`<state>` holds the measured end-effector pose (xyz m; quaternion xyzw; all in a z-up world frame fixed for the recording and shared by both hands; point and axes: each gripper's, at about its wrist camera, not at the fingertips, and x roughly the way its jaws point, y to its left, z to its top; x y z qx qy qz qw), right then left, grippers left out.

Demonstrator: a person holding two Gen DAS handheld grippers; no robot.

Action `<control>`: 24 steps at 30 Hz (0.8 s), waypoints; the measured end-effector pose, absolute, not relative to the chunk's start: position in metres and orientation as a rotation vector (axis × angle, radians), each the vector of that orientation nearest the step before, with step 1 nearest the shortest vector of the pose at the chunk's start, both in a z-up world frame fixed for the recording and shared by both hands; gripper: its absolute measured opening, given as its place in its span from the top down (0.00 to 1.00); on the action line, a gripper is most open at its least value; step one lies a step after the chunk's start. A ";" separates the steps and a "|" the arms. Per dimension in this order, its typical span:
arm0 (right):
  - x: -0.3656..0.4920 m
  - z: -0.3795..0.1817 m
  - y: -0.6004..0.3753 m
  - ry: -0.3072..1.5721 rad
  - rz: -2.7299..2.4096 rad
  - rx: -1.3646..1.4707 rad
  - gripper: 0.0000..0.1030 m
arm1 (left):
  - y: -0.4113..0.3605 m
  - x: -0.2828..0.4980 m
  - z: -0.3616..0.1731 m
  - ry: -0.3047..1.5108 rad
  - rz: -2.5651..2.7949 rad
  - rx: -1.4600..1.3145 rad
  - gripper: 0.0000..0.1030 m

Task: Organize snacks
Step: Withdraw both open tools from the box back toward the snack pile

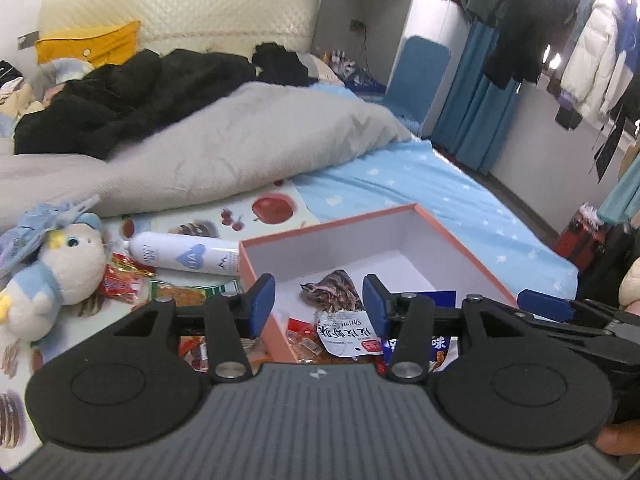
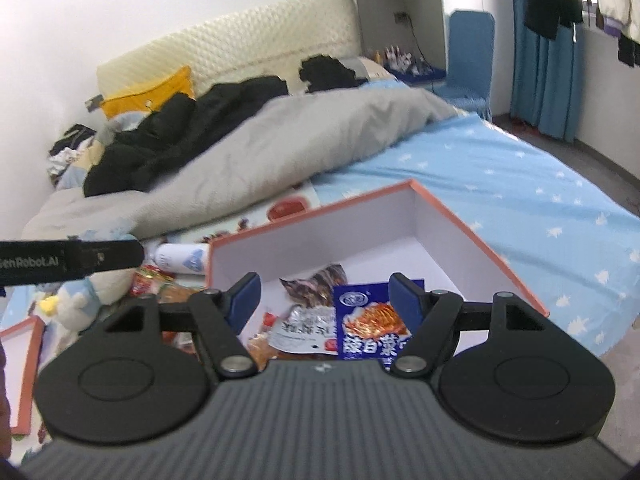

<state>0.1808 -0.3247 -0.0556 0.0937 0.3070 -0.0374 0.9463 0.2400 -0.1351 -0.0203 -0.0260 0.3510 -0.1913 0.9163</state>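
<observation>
Hovering both tools over the bed, I have the left gripper [image 1: 319, 304] and the right gripper [image 2: 324, 300] angled down at the pink-edged box [image 1: 472, 256], and both sets of jaws stand released with nothing between the blue pads. Several snack packets already lie in the box's near end, low in the centre of each view: a blue packet [image 2: 370, 328], a white shrimp-snack packet [image 1: 342, 334] and a brown striped one [image 1: 332, 292]; I judge they were dropped there because that end is closest to me. More snacks wait outside, at lower left of the left wrist view: red wrapped pieces [image 1: 120, 278] and an orange packet [image 1: 176, 294], lying just beside the white spray bottle [image 1: 184, 254] and the plush toy [image 1: 60, 272] on the fruit-printed mat [image 1: 276, 210]. What looks like the box lid [image 2: 30, 360] sits at the lower left edge of the right wrist view, set aside so the box stays accessible. With both jaws free, I reckon the loose pieces on the left are the next ones to collect.
</observation>
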 end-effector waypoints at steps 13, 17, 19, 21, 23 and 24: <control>0.152 -0.034 -0.271 0.543 -0.008 0.166 0.29 | -0.050 0.176 0.016 0.623 -0.279 -0.070 0.11; 0.146 -0.032 -0.255 0.529 0.022 0.156 0.29 | -0.023 0.158 0.018 0.609 -0.246 -0.092 0.03; 0.143 -0.034 -0.247 0.528 0.042 0.143 0.29 | -0.012 0.150 0.017 0.607 -0.236 -0.107 0.01; 0.140 -0.036 -0.239 0.527 0.057 0.141 0.29 | -0.005 0.142 0.014 0.604 -0.225 -0.113 0.00; 0.138 -0.039 -0.232 0.524 0.075 0.144 0.29 | 0.001 0.134 0.011 0.603 -0.209 -0.117 0.00; 0.135 -0.042 -0.228 0.528 0.084 0.139 0.29 | 0.004 0.130 0.008 0.602 -0.203 -0.119 0.00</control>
